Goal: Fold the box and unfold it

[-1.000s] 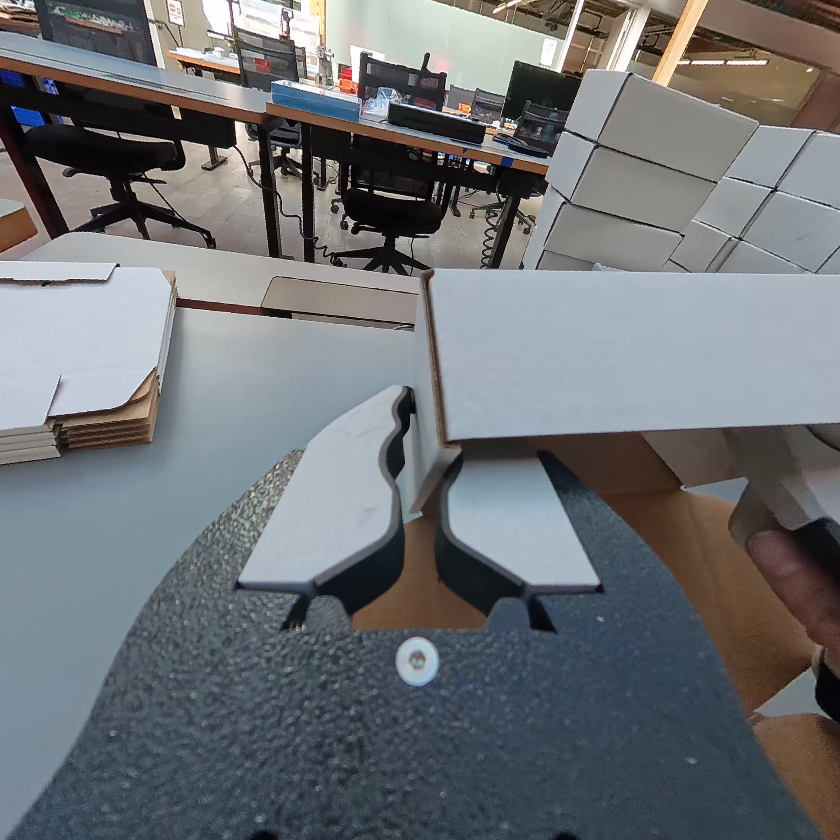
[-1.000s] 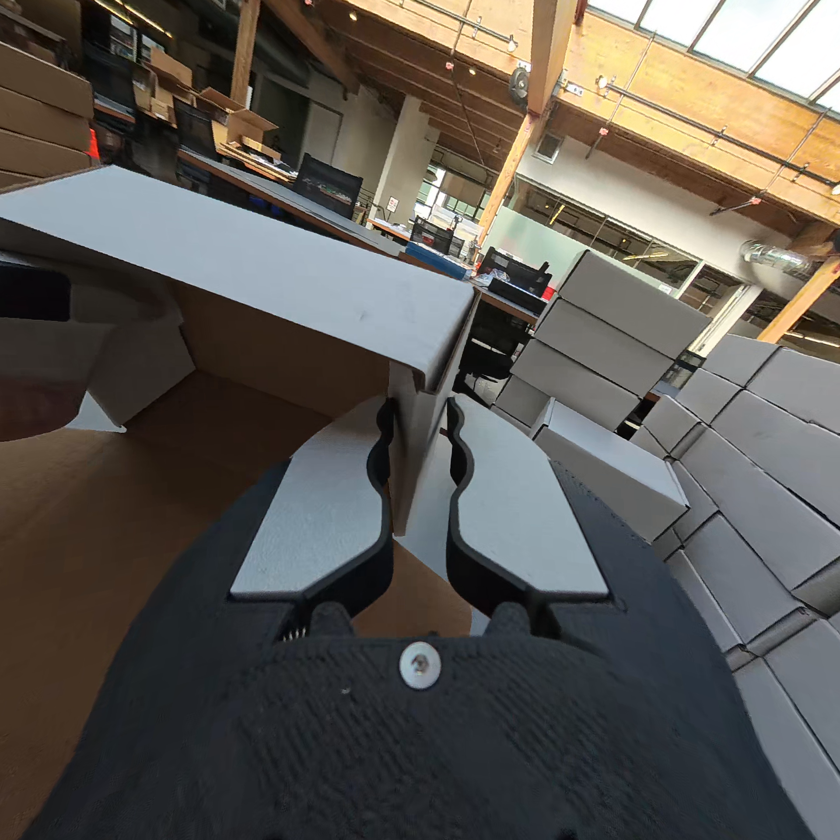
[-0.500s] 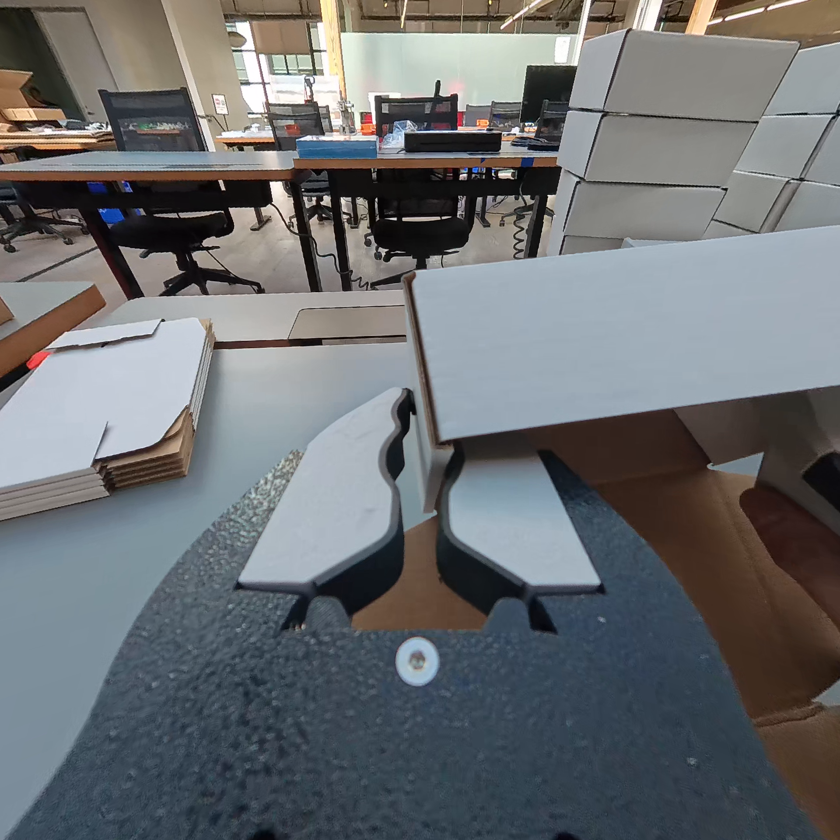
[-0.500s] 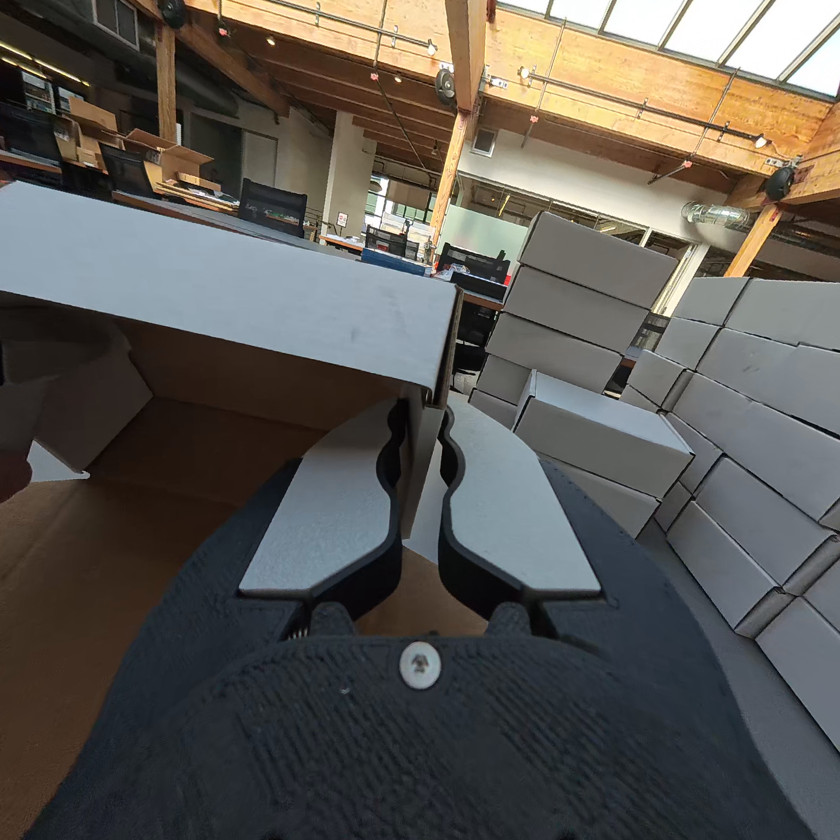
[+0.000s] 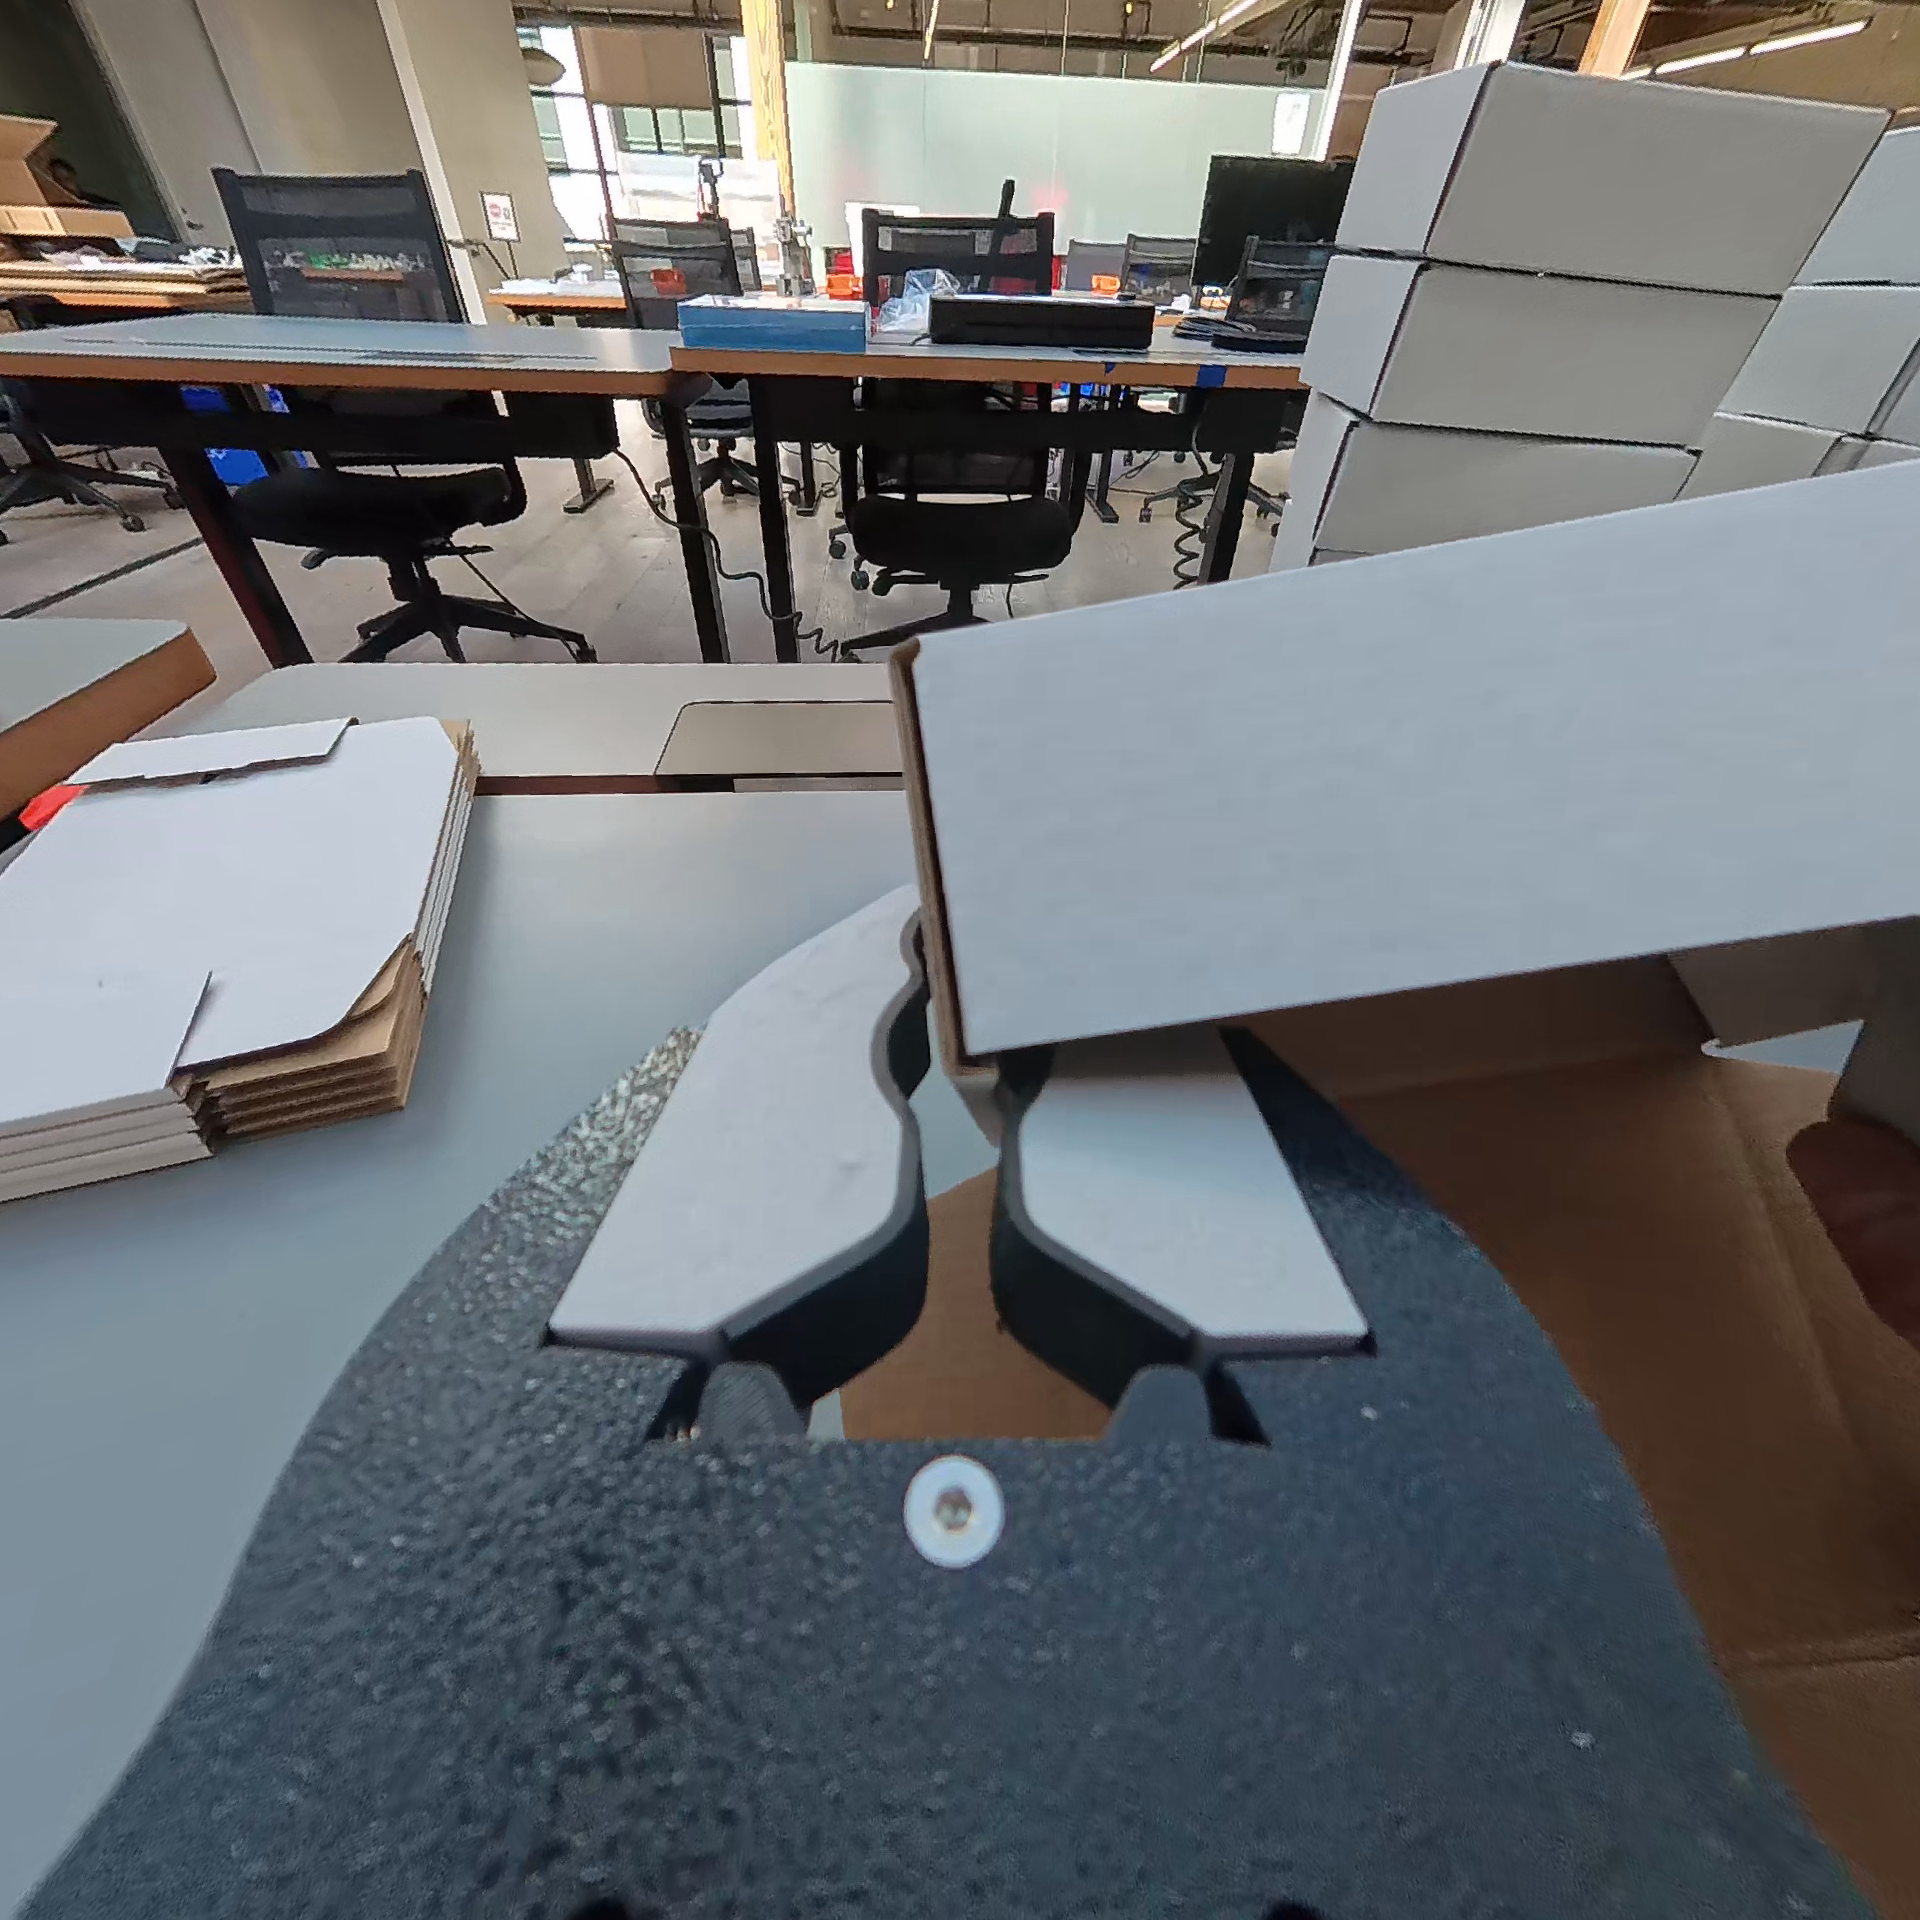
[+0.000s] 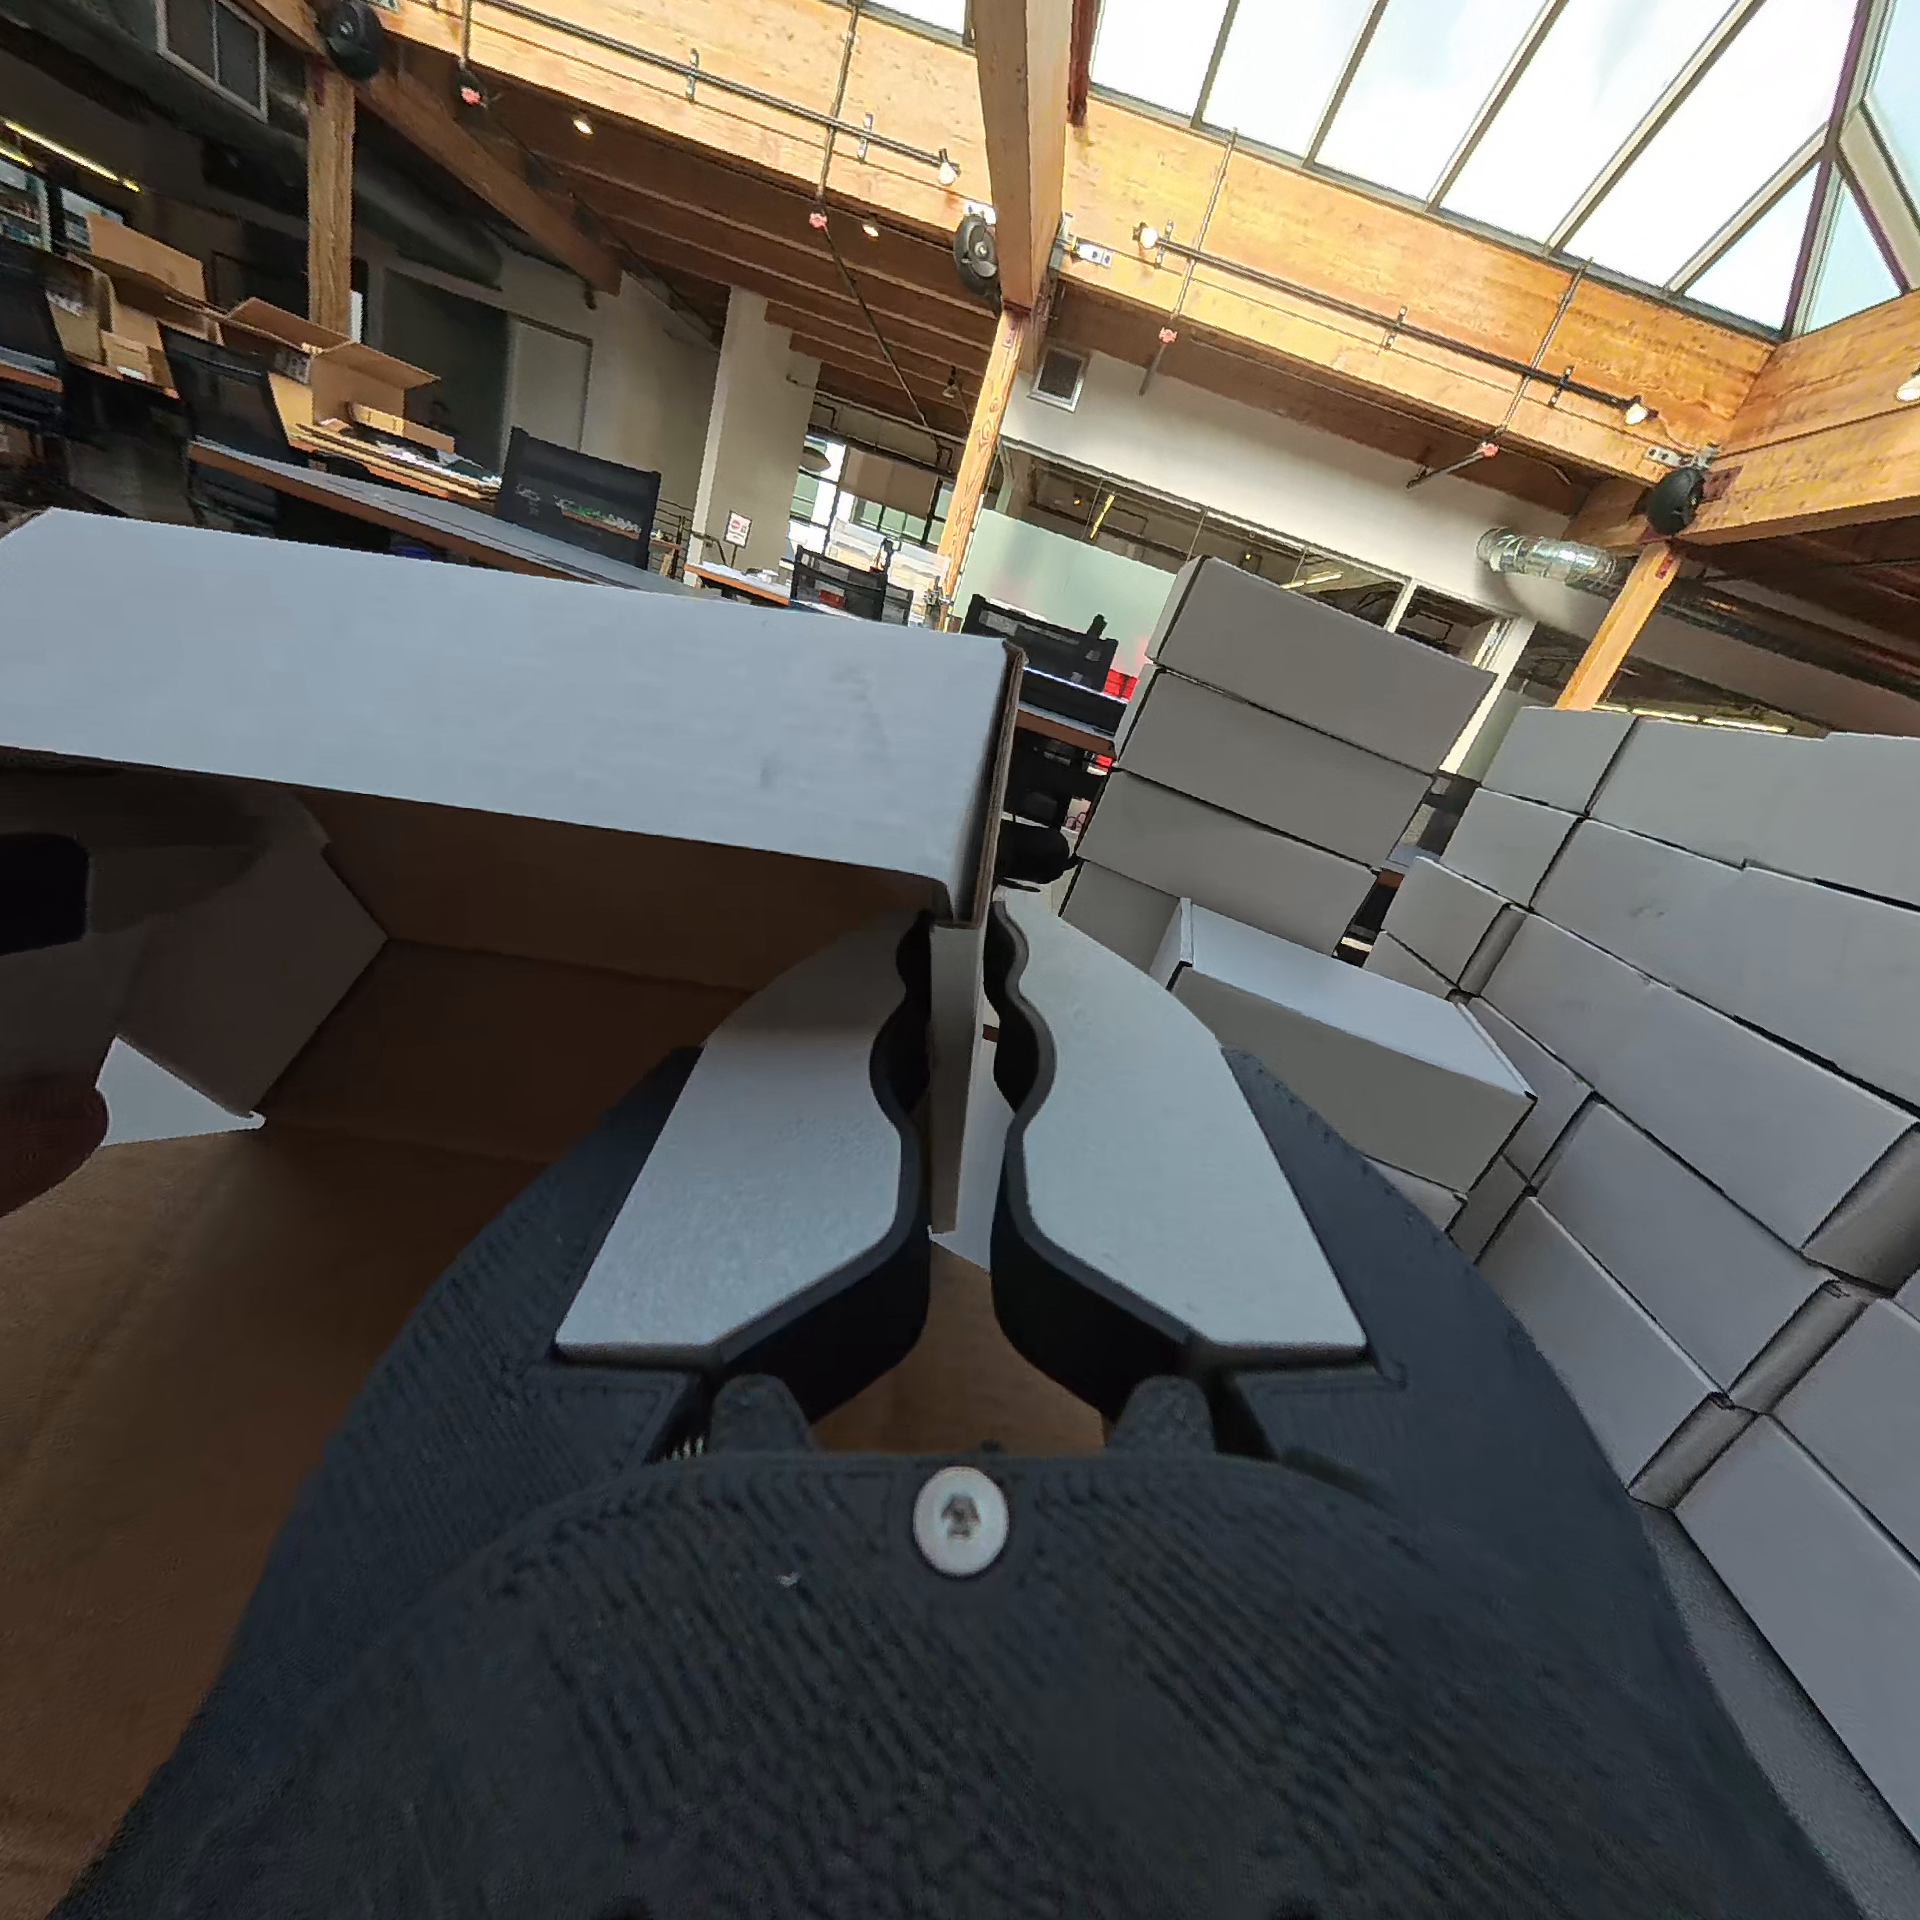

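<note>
**No readable writing**

Nothing in either view can be read. A small red-and-white sign (image 5: 502, 217) hangs on a pillar in the upper left of the left wrist view, its wording too small to make out. The same kind of sign (image 6: 740, 528) shows at middle height, left of centre, in the right wrist view, equally illegible.

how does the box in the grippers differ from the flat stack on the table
The box is partly erected, a white panel raised over its brown inside; the stack of flat blanks lies unfolded. The box is held between the left gripper and right gripper; the stack rests untouched on the grey table. Both are white-faced brown cardboard.
</note>
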{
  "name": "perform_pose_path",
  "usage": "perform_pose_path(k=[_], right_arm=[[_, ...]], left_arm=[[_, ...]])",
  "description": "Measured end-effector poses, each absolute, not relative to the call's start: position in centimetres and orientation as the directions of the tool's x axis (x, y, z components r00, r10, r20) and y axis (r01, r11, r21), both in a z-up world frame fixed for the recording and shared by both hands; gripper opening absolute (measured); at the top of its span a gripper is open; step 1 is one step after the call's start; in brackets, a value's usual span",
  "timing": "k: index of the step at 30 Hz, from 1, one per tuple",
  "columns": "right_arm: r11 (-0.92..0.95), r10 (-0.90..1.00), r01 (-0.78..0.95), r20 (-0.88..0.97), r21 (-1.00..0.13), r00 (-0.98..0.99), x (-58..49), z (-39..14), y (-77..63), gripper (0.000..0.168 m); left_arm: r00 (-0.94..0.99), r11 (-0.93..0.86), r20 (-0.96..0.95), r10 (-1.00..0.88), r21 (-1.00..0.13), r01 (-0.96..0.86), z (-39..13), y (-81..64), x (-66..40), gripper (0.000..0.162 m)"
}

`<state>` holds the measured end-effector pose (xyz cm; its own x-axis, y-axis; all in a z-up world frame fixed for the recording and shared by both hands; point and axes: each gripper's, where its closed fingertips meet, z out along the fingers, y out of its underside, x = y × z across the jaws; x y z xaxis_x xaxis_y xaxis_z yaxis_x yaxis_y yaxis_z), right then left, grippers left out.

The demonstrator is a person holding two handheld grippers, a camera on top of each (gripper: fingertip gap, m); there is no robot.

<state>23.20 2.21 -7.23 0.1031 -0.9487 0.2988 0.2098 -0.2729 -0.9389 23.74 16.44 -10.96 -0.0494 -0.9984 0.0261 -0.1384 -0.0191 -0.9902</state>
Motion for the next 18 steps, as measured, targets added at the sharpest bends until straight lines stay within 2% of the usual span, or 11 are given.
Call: perform_pose_path(k=[6, 13, 16, 18], right_arm=[[-0.204, -0.969, 0.196, 0.226, -0.959, 0.097, 24.0, -7.0, 2.0, 0.007], [-0.22, -0.955, 0.186, 0.25, -0.957, 0.156, 23.9, -6.6, 2.5, 0.009], [-0.201, -0.935, 0.175, 0.242, -0.964, 0.258, 23.4, -6.5, 3.7, 0.017], [-0.175, -0.923, 0.207, 0.234, -0.963, 0.305, 22.3, -5.9, 4.2, 0.035]], left_arm=[[0.001, -0.067, 0.067, -0.998, -0.994, -0.087, -9.5, 16.7, 24.0, 0.006], [-0.004, -0.073, 0.074, -0.997, -0.992, -0.108, -9.7, 17.0, 24.1, 0.006], [0.003, -0.077, 0.077, -0.997, -0.991, -0.114, -9.0, 18.0, 24.5, 0.006], [0.038, -0.04, 0.035, -0.999, -0.992, -0.118, -8.2, 19.4, 24.9, 0.006]])
